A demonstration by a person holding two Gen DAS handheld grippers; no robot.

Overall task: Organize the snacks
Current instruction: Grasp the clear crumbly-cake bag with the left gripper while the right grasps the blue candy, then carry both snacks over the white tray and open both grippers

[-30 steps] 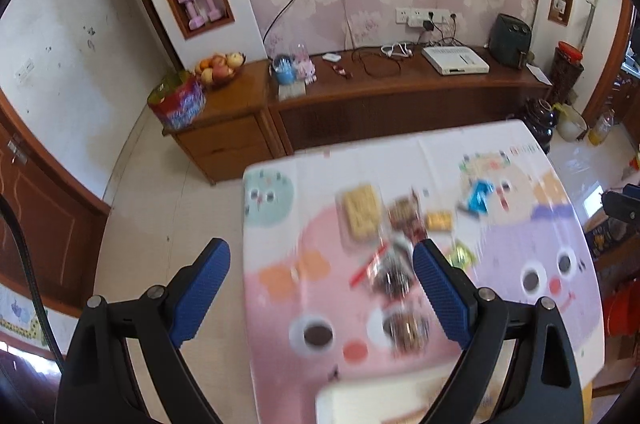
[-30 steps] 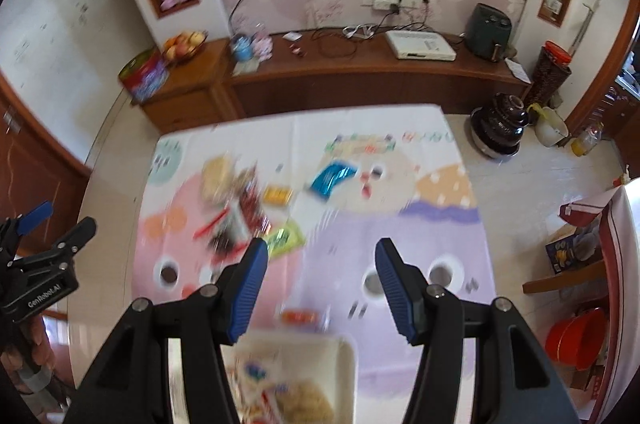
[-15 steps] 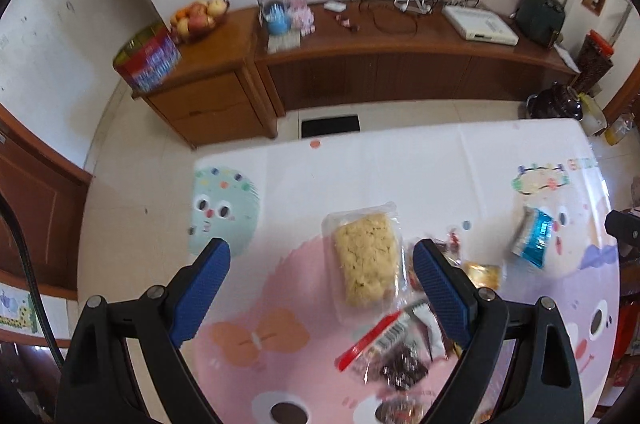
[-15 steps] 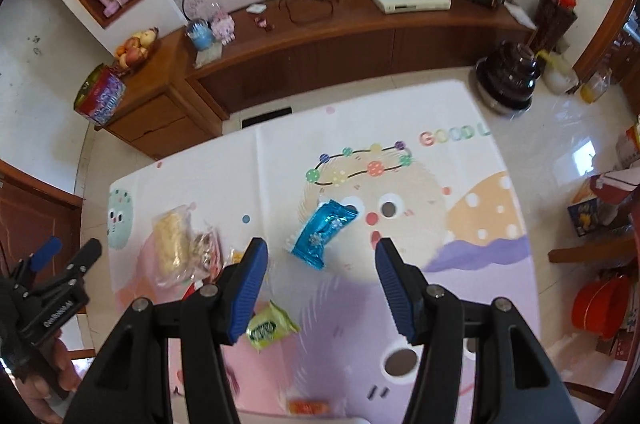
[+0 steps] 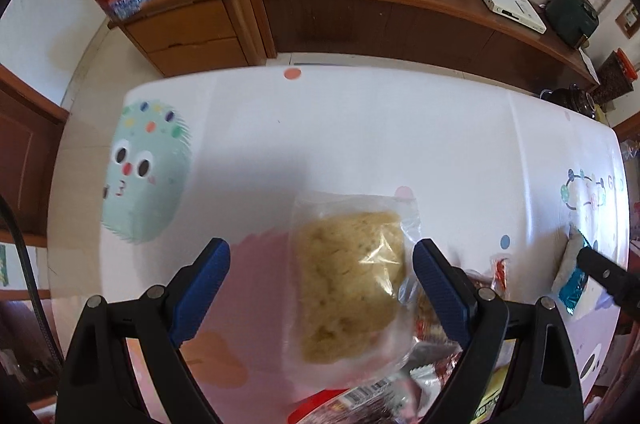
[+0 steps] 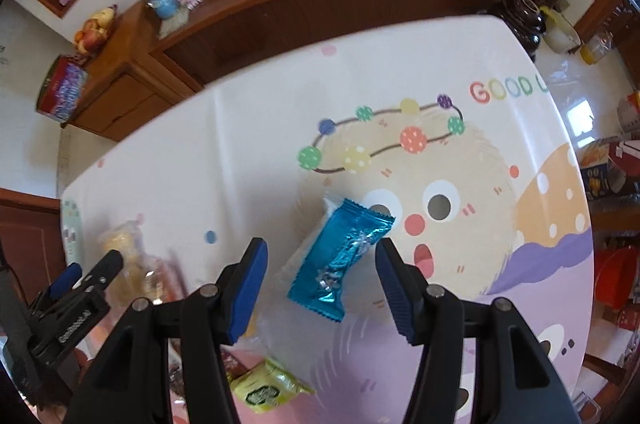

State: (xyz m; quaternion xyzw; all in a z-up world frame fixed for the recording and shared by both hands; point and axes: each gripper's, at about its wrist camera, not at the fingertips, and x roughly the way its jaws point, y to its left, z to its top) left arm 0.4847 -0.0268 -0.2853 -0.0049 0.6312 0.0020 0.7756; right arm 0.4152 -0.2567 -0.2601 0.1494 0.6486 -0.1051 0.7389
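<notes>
Table: one cartoon-print tablecloth (image 6: 400, 71) under scattered snacks.
Left gripper (image 5: 321, 278): jaws spread wide, empty, straddling one clear bag of yellow crisp cake (image 5: 350, 282) lying flat on the cloth.
Right gripper (image 6: 320, 284): jaws wide apart, empty, framing one blue foil packet (image 6: 340, 258) on the cloth.
Small snack: one yellow-green packet (image 6: 268, 390) beside the right gripper's left finger.

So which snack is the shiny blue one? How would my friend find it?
Look at the cartoon tablecloth and find the big cream fuzzy face. The shiny blue wrapper lies by its left eye, between the right gripper's open fingers. Its neighbours are yellow-green or clear; only this is foil blue.
</notes>
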